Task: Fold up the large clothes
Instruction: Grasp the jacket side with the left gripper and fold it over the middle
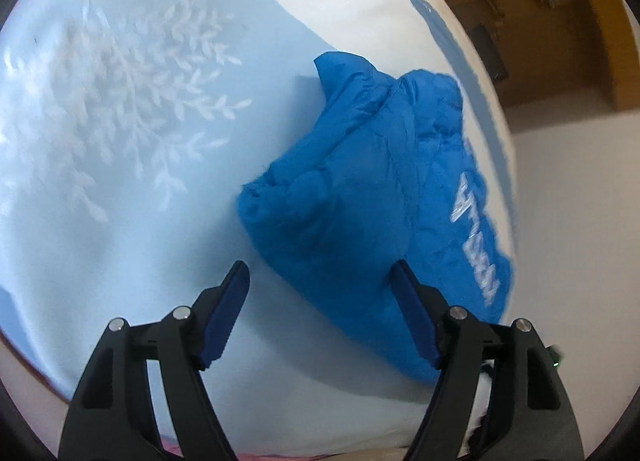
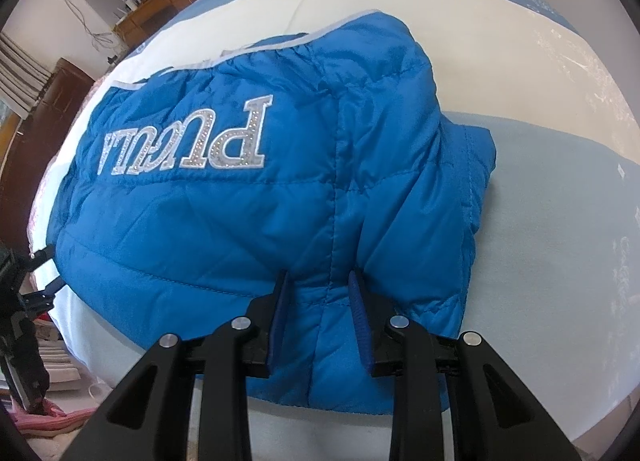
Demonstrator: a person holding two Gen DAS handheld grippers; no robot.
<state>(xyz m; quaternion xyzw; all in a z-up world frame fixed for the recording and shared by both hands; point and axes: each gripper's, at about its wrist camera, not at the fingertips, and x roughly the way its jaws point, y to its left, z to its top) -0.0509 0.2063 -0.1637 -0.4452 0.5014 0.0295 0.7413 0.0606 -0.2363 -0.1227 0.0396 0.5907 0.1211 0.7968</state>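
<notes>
So the blue puffer jacket (image 2: 280, 201) was lying bunched up on the bed (image 2: 540, 241), which had a pale blue cover with a white leaf print (image 1: 120, 93) and white bands. The right gripper (image 2: 320, 297) had its fingers (image 2: 362, 317) clenched on a fold of the jacket's near edge, right on a seam. Big silver rhinestone lettering (image 2: 188, 145) ran across the jacket, upside down in the right wrist view, something like "PUCULA", though the middle letters were hard to make out. The left gripper (image 1: 320, 285) was released, fingers (image 1: 224, 313) spread wide with nothing pinched; the right-hand one overlapped the jacket's edge in the picture, contact unclear. Wooden furniture (image 1: 560, 21) sat beyond the bed.
</notes>
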